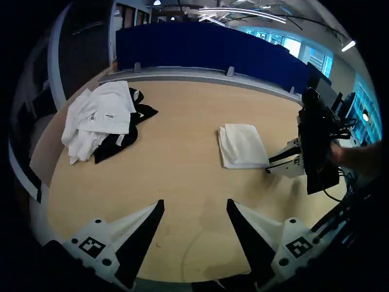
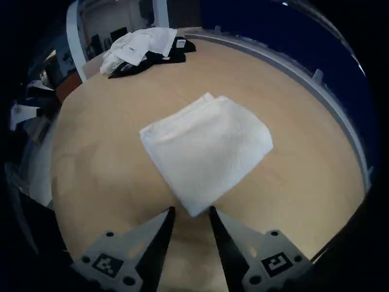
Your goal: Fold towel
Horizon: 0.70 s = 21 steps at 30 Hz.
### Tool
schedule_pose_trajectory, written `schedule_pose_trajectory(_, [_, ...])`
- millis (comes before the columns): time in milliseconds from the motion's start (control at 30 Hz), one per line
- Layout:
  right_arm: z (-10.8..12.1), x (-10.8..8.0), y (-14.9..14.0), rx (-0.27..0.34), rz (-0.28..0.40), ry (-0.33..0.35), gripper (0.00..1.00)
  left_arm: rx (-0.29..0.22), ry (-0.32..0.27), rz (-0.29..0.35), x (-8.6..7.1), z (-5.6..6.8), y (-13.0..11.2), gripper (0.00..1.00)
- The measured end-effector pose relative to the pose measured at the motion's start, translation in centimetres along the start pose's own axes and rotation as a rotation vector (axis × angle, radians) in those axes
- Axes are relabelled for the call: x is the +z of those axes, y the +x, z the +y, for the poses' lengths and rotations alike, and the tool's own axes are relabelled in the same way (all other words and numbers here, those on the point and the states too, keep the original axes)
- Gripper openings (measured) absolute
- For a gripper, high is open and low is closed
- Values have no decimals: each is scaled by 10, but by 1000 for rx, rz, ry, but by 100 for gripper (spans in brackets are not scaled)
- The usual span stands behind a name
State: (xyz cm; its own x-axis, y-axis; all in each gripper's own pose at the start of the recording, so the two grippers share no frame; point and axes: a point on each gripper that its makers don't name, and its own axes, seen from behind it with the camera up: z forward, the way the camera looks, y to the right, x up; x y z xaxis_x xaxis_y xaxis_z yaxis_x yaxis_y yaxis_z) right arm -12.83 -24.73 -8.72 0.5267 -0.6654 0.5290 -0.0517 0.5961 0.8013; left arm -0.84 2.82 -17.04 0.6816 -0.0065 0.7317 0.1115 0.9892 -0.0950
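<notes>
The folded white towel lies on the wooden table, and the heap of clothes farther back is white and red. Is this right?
Not quite. The heap of clothes is white and black, not red, as the left gripper view shows. The folded white towel does lie on the wooden table.

Clothes pile (image 1: pixel 104 121) on table (image 1: pixel 185 160); blue partition (image 1: pixel 209 48) behind.

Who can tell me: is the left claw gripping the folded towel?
No, the left claw hangs open over the bare table, and the folded towel lies well beyond its fingertips.
</notes>
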Motion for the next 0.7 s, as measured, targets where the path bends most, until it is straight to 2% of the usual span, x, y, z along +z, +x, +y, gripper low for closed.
schedule_pose_trajectory(167, [5, 1, 1, 12, 6, -18, 17, -1, -1, 1, 1, 0, 1, 95])
schedule_pose_trajectory(267, [7, 2, 1, 16, 8, -19, 6, -1, -1, 1, 1, 1, 0, 95])
schedule_pose_trajectory(533, [6, -2, 10, 15, 35, -13, 5, -1, -5, 1, 2, 3, 0, 95])
schedule_pose_trajectory(700, [8, -16, 31, 11, 80, -10, 4, 2, -9, 5, 3, 4, 3, 95])
